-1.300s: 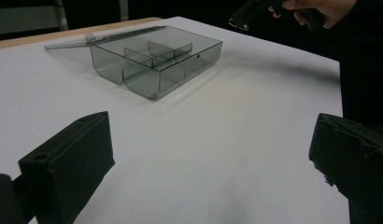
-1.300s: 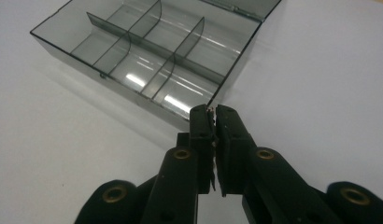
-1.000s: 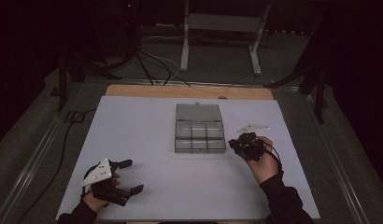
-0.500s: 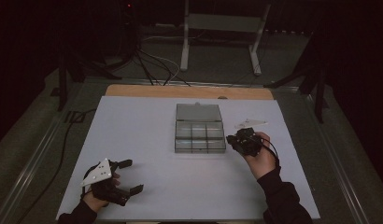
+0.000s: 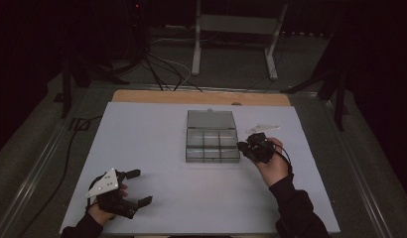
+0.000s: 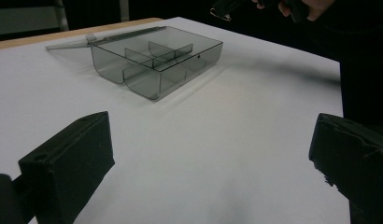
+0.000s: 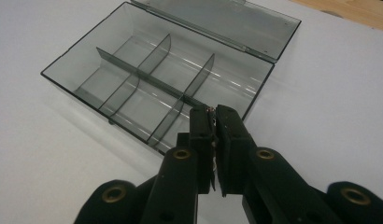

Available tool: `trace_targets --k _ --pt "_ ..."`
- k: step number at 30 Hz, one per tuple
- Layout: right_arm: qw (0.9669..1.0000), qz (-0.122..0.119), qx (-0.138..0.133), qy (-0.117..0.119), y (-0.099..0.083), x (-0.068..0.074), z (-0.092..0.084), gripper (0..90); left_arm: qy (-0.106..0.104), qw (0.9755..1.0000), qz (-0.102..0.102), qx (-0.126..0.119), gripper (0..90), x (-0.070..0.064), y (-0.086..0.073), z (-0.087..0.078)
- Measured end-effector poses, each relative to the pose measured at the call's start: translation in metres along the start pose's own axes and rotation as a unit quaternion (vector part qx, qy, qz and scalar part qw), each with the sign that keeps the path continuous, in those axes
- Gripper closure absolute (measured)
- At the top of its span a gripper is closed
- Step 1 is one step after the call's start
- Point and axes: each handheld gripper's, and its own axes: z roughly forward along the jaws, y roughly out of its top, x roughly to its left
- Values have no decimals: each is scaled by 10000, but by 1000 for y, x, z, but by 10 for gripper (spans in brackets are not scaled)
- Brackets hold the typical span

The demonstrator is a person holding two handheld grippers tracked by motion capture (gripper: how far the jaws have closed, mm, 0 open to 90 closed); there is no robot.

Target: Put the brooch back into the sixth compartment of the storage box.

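- High view: the right gripper is held just beside the right wall of the open box; the box could be knocked if that wall is clipped. The left gripper is seen well apart, jaws spread.
- Left gripper view: nothing is held between the wide jaws; the box lies far ahead.
- Right gripper view: the jaws are pressed together on something tiny and unidentifiable, which could be dropped outside the nearest compartment.

A white table with a wooden strip along its far edge stands in a dark room. Beyond the table, black cables lie on the grey floor beside a pale metal stand.
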Motion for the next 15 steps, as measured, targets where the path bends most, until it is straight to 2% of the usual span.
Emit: trace_targets --k 15 --pt "10000 -29 77 51 6 3 14 854 1 10000 3 -6 15 0 0 0"
